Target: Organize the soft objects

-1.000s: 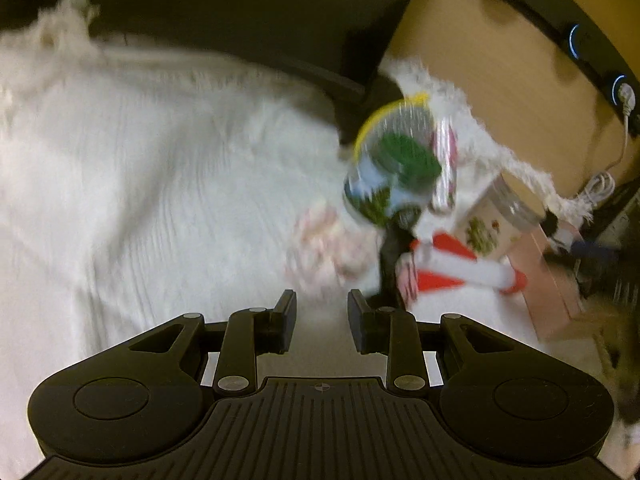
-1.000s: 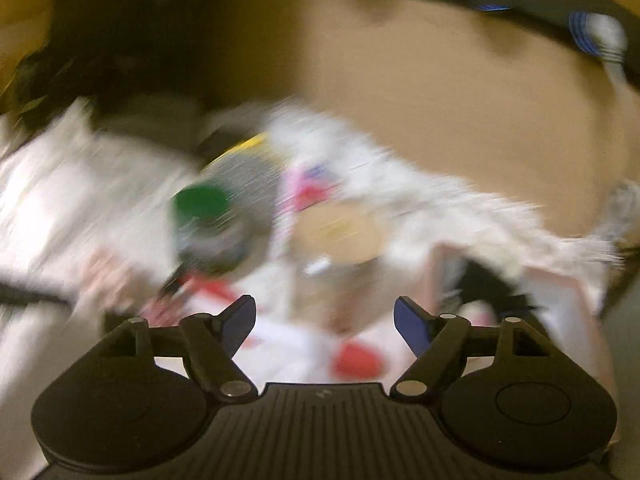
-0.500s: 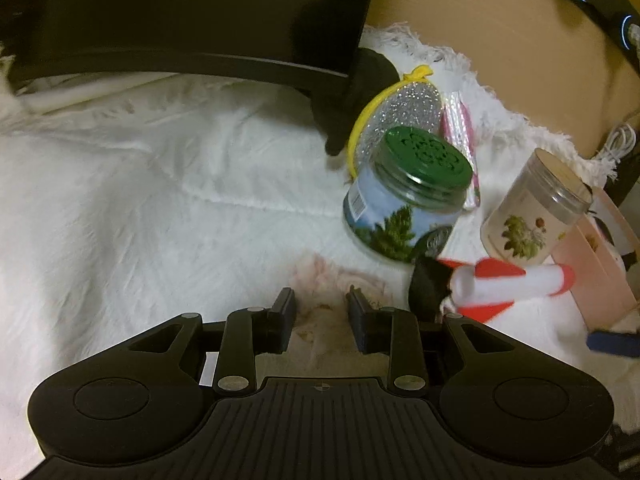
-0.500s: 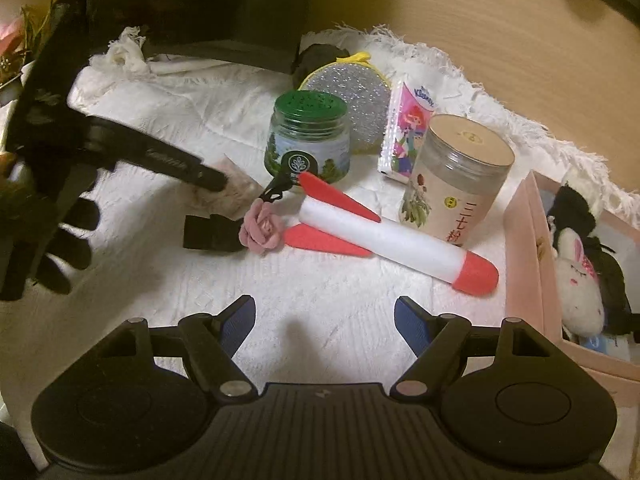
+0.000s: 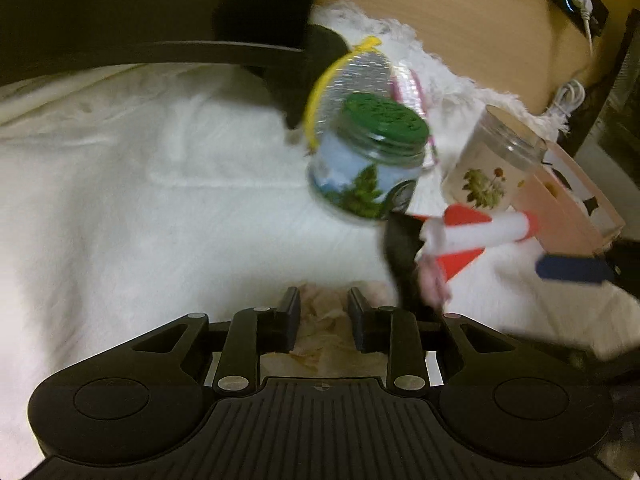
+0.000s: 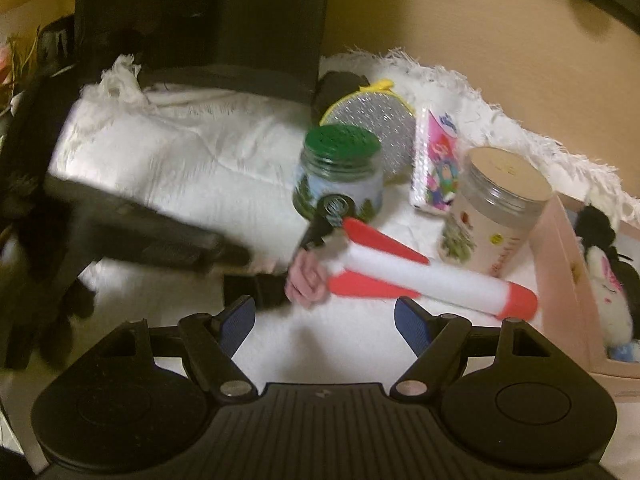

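A red and white plush rocket (image 6: 424,276) lies on the white blanket (image 6: 180,168); it also shows in the left wrist view (image 5: 472,232). A pink fabric rose (image 6: 306,278) on a black clip lies at its tail. My left gripper (image 5: 324,312) has its jaws a small gap apart around a pale pinkish soft thing (image 5: 324,320) on the blanket. My right gripper (image 6: 324,316) is open and empty, just in front of the rose and rocket. A pink box (image 6: 568,280) at the right holds a plush toy (image 6: 608,292).
A green-lidded jar (image 6: 340,176), a silver round pouch with yellow trim (image 6: 372,120), a tissue pack (image 6: 438,160) and a tall clear jar (image 6: 496,208) stand behind the rocket. A dark monitor base (image 6: 208,40) sits at the back. Wooden desk beyond.
My left gripper has moved forward over the pale pinkish soft thing, which now lies between its jaws. My right gripper has moved closer to the rose and rocket, still open.
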